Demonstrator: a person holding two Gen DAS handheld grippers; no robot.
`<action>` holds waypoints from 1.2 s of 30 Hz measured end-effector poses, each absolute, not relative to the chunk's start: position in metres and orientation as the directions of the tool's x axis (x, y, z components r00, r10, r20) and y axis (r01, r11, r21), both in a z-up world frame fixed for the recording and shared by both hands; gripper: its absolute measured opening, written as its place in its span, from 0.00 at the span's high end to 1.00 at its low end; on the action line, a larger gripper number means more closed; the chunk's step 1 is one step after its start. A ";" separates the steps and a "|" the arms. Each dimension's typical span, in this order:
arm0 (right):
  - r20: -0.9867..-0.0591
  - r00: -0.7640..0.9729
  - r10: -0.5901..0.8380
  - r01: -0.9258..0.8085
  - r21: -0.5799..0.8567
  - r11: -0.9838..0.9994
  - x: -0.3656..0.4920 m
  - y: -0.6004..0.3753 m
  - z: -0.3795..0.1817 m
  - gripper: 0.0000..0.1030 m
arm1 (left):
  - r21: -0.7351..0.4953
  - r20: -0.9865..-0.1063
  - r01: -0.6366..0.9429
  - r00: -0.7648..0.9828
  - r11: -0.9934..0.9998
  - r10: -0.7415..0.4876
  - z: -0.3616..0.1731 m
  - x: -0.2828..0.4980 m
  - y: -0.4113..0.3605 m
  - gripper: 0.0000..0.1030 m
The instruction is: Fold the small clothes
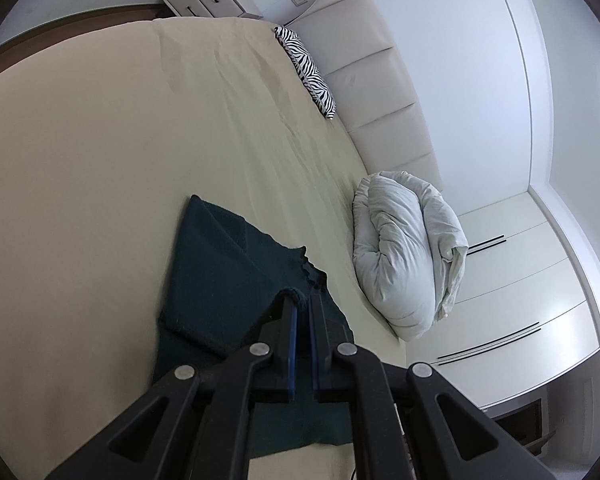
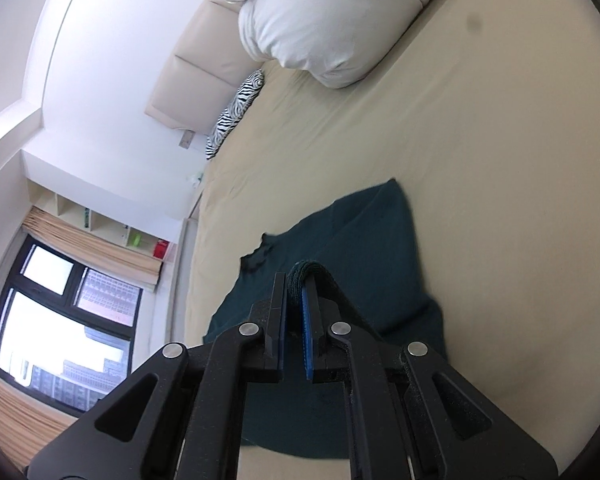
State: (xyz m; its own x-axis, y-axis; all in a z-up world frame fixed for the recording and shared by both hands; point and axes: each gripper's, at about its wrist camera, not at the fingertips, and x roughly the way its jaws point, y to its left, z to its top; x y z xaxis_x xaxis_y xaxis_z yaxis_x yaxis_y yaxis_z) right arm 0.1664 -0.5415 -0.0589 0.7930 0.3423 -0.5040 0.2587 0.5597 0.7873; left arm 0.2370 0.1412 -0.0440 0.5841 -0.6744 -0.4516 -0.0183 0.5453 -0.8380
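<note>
The left gripper (image 1: 302, 305) is pinched on a bunched edge of the dark teal knit garment (image 1: 228, 272), a roll of cloth showing at the tips of its blue pads. The right gripper (image 2: 297, 280) is likewise clamped on a thick fold of the same garment (image 2: 364, 240), which is seen wedged between its narrowly set fingers. The garment is spread on the beige bed sheet (image 1: 100, 160), its far corner lying toward 11 o'clock in the left wrist view and toward 1 o'clock in the right; a scalloped edge is seen at about 1 o'clock of the left tips.

The step in hand is judged to be the carrying of a held edge over the flat part. Both grips should be kept firm and level, so that the edge is held taut between them and no sag is formed. The edge should be lifted only enough to clear the cloth below, then carried toward the far corner and laid so that the borders are matched. Release is best made together, once the cloth is resting flat.

The rumpled white duvet (image 1: 404, 256) at 3 o'clock and the zebra-striped pillow (image 1: 306, 70) near the headboard (image 1: 380, 80) are well apart from the work.
</note>
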 end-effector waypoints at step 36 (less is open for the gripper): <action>-0.648 0.747 0.146 0.415 0.627 0.659 0.332 -0.563 -0.150 0.57 | -0.740 -0.579 -0.085 0.585 0.667 -0.568 -0.091 0.333 0.120 0.38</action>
State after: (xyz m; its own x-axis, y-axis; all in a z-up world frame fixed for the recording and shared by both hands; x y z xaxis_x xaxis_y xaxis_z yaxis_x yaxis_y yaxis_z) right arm 0.3322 -0.5630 -0.1498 0.7473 0.1463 -0.6481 0.4146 0.6595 0.6270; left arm 0.3325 0.1201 -0.0910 0.5848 -0.5678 -0.5793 -0.0849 0.6673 -0.7399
